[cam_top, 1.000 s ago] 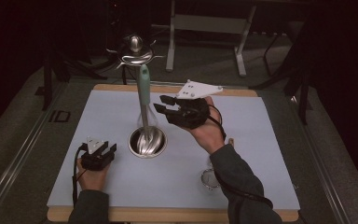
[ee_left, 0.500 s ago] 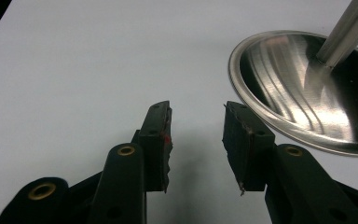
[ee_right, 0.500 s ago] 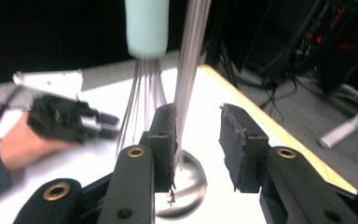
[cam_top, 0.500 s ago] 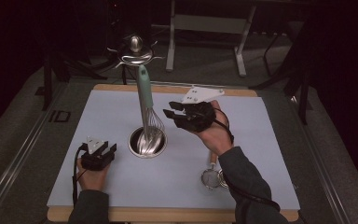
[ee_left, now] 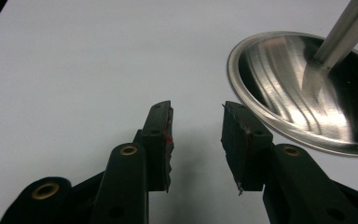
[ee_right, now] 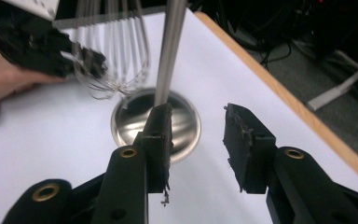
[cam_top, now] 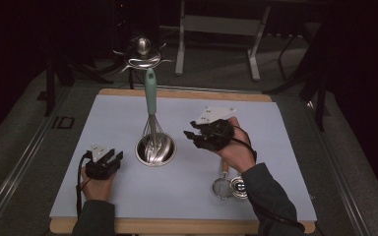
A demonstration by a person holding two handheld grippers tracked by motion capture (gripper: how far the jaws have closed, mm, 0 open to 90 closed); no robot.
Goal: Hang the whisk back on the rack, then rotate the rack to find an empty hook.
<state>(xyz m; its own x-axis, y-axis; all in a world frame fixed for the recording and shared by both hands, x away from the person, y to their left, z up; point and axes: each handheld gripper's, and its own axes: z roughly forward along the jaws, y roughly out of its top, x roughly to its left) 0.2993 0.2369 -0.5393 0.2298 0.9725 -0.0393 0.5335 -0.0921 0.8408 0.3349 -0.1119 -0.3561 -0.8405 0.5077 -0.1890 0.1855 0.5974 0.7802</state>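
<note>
A: Your right gripper (cam_top: pixel 193 135) is hanging just right of the bowl (cam_top: pixel 155 149), jaws having just been opening, nothing between them. The whisk (cam_top: pixel 152 116) is standing upright in that bowl.

B: And your left gripper (cam_top: pixel 112 157) is resting on the white mat (cam_top: pixel 123 118) left of the bowl, jaws apart and empty.

A: A small strainer (cam_top: pixel 222 186) and a metal cup (cam_top: pixel 238 187) are lying near your right sleeve (cam_top: pixel 268 196), apart from the bowl.

Dim, dark surroundings; lit table (cam_top: pixel 128 118); glare on steel bowl (ee_left: pixel 279 93); near jaws blurred
</note>
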